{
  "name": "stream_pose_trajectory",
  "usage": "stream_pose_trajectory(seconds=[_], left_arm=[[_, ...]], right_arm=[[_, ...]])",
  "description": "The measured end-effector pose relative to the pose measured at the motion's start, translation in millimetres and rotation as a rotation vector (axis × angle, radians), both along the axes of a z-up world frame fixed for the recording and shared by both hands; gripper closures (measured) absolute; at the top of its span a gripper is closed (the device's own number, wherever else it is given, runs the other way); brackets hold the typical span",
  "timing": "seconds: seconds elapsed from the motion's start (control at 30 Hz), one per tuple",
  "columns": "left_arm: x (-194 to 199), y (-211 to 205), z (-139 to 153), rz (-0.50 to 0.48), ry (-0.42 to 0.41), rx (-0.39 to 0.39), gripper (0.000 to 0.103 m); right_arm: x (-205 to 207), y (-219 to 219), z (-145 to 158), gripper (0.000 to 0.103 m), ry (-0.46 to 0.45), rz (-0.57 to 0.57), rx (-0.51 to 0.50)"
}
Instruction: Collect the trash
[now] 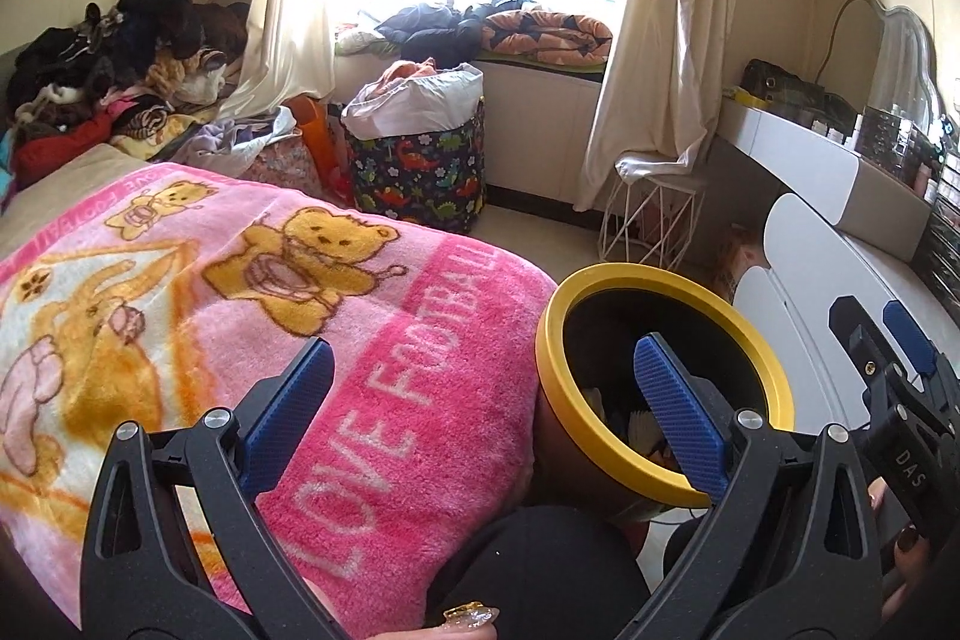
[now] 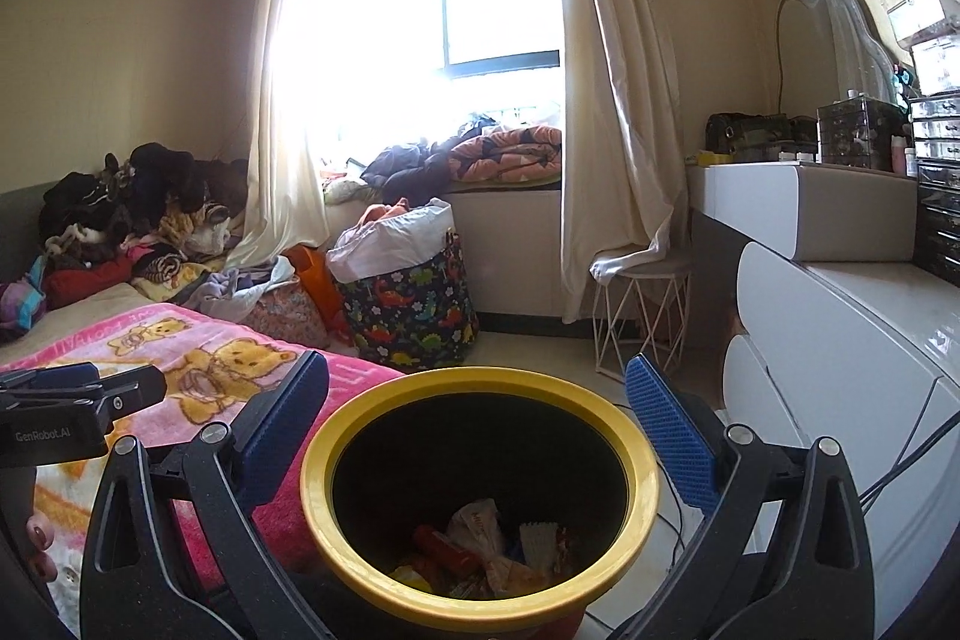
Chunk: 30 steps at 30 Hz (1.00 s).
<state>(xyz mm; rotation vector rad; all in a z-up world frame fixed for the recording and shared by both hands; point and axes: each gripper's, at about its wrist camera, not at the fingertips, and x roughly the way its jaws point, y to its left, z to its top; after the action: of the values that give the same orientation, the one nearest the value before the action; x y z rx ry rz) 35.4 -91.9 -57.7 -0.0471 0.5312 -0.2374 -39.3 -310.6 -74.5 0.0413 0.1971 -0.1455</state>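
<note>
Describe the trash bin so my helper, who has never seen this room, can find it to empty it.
Start at the bed with the pink teddy-bear blanket. The trash bin stands on the floor between the bed's near corner and the white dresser. It alone has a thick yellow rim around a dark inside, with wrappers at the bottom.

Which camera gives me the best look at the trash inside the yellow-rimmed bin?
The right wrist view: it looks straight down into the bin, showing wrappers at the bottom. In the left wrist view the bin is tilted and the left gripper's finger covers most of the contents.
</note>
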Motion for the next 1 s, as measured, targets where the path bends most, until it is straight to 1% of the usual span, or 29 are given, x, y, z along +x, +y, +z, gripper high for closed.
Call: stream_pose_trajectory(seconds=[1.0], left_arm=[[-0.7,0.1,1.3,0.003,-0.008,0.006,0.011]], right_arm=[[-0.9,-0.2,-0.6,0.007,-0.007,-0.013,0.005]])
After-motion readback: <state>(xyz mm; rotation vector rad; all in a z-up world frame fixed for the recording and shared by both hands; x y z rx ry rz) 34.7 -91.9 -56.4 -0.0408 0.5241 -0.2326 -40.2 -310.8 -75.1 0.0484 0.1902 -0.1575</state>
